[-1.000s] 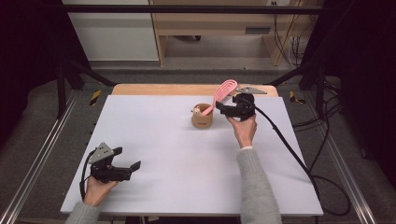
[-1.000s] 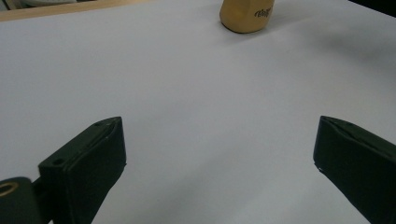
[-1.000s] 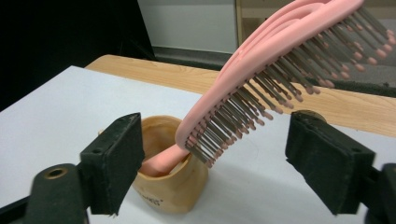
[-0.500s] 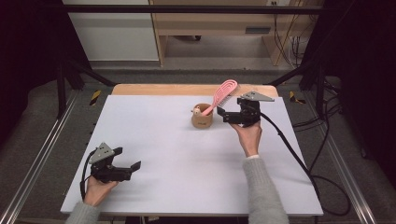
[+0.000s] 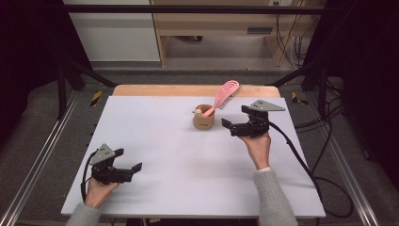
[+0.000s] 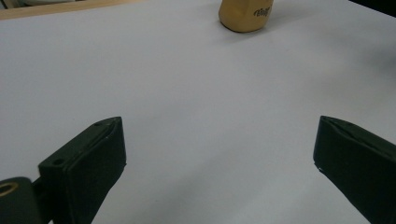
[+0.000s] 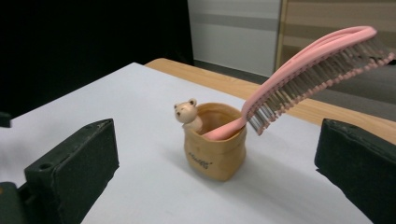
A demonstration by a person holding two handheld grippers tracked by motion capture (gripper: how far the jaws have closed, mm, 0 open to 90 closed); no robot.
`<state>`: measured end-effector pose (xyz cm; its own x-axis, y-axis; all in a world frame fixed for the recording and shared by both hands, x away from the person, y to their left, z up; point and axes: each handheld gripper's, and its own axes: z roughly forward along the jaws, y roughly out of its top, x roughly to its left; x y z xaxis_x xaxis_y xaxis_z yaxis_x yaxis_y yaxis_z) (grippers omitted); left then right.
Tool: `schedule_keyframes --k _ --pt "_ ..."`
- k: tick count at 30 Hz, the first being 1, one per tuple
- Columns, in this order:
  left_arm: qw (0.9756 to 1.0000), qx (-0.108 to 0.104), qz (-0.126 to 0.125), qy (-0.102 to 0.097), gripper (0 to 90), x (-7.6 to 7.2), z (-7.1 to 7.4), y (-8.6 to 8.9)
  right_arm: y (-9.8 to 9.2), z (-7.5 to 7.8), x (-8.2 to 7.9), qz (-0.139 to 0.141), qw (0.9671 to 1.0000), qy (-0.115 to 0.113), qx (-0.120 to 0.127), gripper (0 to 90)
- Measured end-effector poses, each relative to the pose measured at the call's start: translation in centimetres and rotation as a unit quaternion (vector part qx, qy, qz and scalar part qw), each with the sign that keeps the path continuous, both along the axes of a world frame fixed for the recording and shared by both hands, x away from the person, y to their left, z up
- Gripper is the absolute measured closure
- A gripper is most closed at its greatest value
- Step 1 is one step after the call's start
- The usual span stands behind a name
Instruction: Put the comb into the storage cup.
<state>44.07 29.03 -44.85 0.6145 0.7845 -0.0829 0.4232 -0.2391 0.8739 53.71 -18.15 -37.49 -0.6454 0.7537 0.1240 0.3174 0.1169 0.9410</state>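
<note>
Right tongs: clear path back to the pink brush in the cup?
Probably yes. The right tongs stand open, facing the cup, with bare table between. The pink brush leans out of the cup, head free.

Your high camera sits above your side of the surface (image 5: 155, 141) and looks forward and down, from far off, so you see all of it. The camera on your left claw (image 5: 129, 162) rides low, close to the surface, and looks across it toward the little brown cup (image 6: 246, 15), which is far away there. The camera on your right claw (image 5: 234, 118) also rides low and looks level at the same cup (image 7: 215, 147) from close up. All three views share that cup and the white top around it.
</note>
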Motion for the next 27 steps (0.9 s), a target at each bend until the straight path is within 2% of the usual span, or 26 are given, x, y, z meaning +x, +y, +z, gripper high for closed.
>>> schedule_keyframes --k 12,24,27 --pt "1.0 -0.005 -0.003 0.002 2.3 0.0 0.0 -0.1 -1.8 -1.7 -2.5 0.016 0.9996 0.003 0.023 0.2" --pt "1.0 -0.001 -0.003 0.002 2.3 0.1 -0.2 -0.3 -3.8 -4.0 -4.2 0.04 0.9988 0.028 0.011 0.3" --pt "1.0 -0.001 -0.004 0.002 2.3 0.0 -0.2 -0.3 -4.3 -4.5 -4.7 0.047 0.9985 0.028 0.009 0.3"
